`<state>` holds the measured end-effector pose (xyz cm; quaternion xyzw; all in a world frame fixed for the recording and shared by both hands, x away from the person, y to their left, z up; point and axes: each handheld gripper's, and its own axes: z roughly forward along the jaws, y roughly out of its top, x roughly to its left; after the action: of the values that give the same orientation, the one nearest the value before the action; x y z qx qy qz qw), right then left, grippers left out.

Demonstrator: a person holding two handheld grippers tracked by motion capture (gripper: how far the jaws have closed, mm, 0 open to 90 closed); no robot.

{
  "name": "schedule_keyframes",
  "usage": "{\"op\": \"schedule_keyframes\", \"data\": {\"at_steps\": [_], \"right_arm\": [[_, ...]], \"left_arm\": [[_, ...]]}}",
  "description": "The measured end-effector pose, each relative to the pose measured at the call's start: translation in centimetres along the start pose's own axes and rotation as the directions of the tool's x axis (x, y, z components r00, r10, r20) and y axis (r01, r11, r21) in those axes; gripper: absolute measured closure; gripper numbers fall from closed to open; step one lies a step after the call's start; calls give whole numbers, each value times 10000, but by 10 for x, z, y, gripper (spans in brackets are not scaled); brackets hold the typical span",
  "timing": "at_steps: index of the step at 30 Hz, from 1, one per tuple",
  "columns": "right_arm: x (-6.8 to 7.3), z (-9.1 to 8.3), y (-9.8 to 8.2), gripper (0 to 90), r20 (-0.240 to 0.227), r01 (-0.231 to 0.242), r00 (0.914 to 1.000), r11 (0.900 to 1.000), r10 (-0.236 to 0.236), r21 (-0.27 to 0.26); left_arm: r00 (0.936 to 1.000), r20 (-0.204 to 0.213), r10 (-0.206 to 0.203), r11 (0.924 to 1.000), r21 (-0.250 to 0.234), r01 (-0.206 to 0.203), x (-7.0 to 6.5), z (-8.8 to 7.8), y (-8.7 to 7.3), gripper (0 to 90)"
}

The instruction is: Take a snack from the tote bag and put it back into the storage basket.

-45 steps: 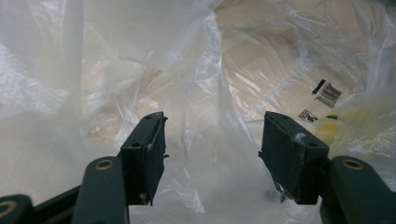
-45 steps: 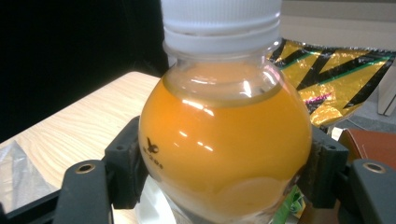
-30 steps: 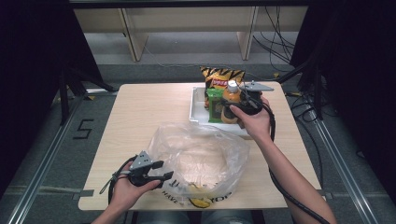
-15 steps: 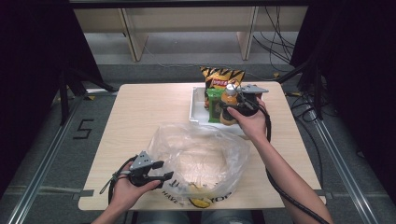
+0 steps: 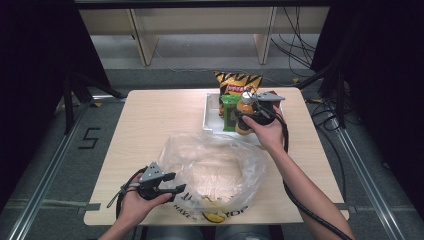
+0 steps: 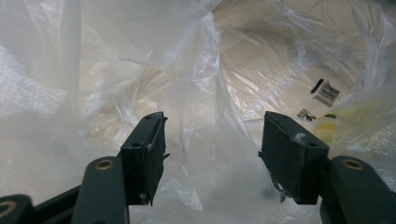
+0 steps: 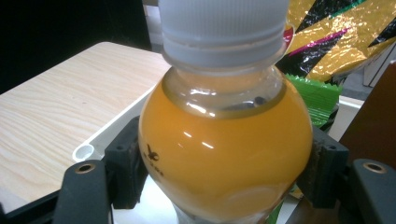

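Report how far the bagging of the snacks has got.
Done: the plastic bag lies opened out on the table, nothing packed in it that I can make out. In hand: the right claw is clamped on the orange juice bottle over the white tray; the left claw stands open at the bag's mouth. Left: bottle, chip bag and green packet must go in.
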<state>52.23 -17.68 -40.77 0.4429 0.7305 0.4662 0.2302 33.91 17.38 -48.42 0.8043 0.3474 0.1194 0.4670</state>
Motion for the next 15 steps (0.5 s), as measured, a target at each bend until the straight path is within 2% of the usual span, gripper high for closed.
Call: {"op": "schedule_keyframes", "data": {"at_steps": [2, 3, 4, 5, 6, 9, 13, 15], "right_arm": [[0, 2, -1, 312, 41, -1, 10000, 10000, 1, -6], [2, 2, -2, 311, 4, -215, 9998, 9997, 215, 91], [1, 4, -3, 312, 97, 8, 10000, 10000, -7, -57], [1, 3, -2, 312, 34, -105, 9999, 9999, 105, 123], [-1, 4, -3, 312, 4, 206, 9998, 9998, -206, 83], [1, 6, -4, 311, -2, -31, 10000, 9999, 31, 144], [0, 9, -6, 311, 33, 230, 9997, 9996, -231, 157], [1, 9, -7, 311, 7, 102, 9999, 9996, -102, 272]], "left_arm": [[10000, 10, 31, 10000, -6, -31, 0, 0, 0, 394], [10000, 14, 32, 10000, -11, -32, 0, 0, 0, 394], [10000, 15, 35, 10000, -11, -35, 0, 0, 0, 395], [10000, 16, 34, 10000, -8, -34, 0, 0, 0, 394], [10000, 23, 31, 10000, -6, -31, 0, 0, 0, 394], [10000, -18, 36, 10000, -51, -36, -1, 1, -1, 395], [10000, -8, 30, 10000, -48, -30, -1, 1, -1, 394], [10000, -6, 32, 10000, -47, -32, -1, 1, -1, 394]]}}
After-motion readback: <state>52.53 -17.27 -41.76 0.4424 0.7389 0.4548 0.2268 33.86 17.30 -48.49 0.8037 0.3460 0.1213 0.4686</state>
